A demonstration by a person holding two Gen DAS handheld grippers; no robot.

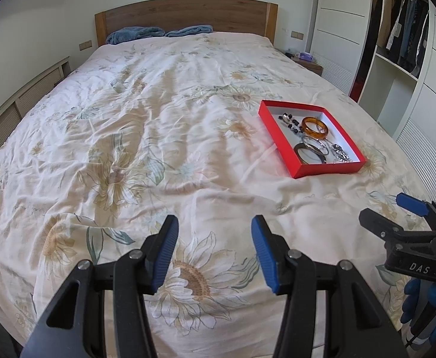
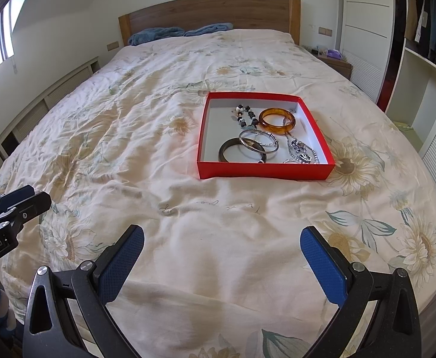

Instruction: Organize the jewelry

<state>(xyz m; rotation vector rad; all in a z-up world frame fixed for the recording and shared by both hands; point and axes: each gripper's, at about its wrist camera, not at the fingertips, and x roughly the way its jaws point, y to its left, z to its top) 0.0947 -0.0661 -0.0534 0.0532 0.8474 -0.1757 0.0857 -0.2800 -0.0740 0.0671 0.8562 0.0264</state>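
A shallow red box [image 2: 265,171] [image 1: 328,170] lies on the bed's flowered cover. Inside it lie an amber bangle [image 2: 277,120] [image 1: 315,126], a dark bangle [image 2: 241,150] [image 1: 309,153], silver bangles [image 2: 259,140], a beaded string [image 2: 245,115] [image 1: 289,120] and a silver chain piece [image 2: 301,152] [image 1: 340,153]. My left gripper [image 1: 215,223] hovers open over the cover's near part, well left of the box, nothing between its blue pads. My right gripper [image 2: 222,237] stands wide open short of the box, empty. Each gripper shows at the edge of the other's view [image 1: 390,211] [image 2: 30,197].
The bed cover [image 2: 158,149] is wrinkled. Blue pillows [image 2: 182,32] lie by the wooden headboard [image 2: 212,9]. A nightstand [image 2: 334,59] and a white wardrobe with hanging clothes [image 1: 405,29] stand on the right; a low slatted cabinet [image 1: 24,101] runs along the left wall.
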